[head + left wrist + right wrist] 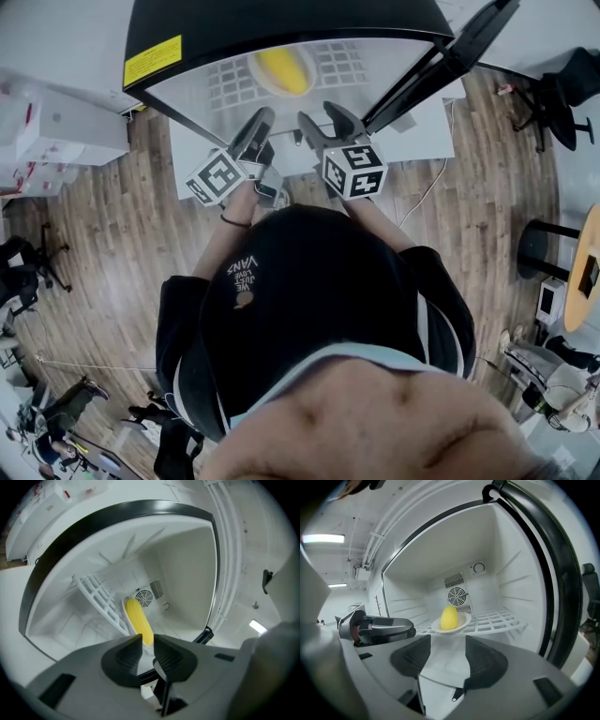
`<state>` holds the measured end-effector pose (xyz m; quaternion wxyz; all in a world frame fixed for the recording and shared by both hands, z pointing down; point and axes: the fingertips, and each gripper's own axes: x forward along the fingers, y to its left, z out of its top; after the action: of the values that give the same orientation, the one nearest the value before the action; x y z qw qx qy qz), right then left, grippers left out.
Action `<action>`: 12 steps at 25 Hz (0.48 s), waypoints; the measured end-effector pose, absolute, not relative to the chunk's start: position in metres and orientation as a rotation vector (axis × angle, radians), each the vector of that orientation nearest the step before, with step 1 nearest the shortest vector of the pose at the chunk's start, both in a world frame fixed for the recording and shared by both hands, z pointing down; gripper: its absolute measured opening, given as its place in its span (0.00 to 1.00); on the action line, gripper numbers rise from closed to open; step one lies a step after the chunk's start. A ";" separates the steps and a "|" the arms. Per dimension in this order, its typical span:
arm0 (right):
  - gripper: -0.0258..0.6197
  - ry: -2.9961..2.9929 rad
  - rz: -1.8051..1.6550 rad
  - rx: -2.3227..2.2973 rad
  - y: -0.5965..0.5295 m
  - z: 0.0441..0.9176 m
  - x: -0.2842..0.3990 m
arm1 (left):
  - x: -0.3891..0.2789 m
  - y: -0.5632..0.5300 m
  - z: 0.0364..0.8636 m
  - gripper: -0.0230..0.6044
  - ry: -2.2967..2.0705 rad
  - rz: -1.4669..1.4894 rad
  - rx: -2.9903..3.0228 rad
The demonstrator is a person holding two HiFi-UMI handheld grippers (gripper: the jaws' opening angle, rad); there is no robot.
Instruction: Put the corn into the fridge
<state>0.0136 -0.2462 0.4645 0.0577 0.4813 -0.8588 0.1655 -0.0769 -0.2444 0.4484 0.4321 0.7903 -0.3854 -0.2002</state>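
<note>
Open mini fridge (520, 573), white inside, wire shelf (501, 620). Corn (449, 618): on a white plate (465, 619) on that shelf, long axis front-to-back, dead ahead of my left gripper (147, 644), which is narrowly parted and empty. Right gripper (447, 648): wider apart, empty.

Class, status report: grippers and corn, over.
Left hand-held gripper open, empty. Right hand-held gripper open, empty. Corn on plate, fridge shelf. Nothing blocking.
</note>
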 end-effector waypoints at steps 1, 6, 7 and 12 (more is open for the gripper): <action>0.40 -2.606 0.501 1.456 -0.245 0.464 0.014 | -0.076 -0.243 0.447 0.14 -0.974 -0.485 1.989; 0.40 -2.614 0.507 1.446 -0.242 0.465 0.017 | -0.077 -0.235 0.449 0.14 -1.039 -0.416 2.032; 0.40 -2.615 0.508 1.444 -0.241 0.466 0.017 | -0.078 -0.234 0.451 0.14 -1.055 -0.401 2.042; 0.40 -2.616 0.508 1.432 -0.238 0.469 0.020 | -0.074 -0.228 0.455 0.14 -1.095 -0.326 2.113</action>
<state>0.0202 -0.2383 0.4687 0.0581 0.4726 -0.8632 0.1678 -0.0745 -0.2283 0.4548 0.3612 0.8203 -0.4249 -0.1267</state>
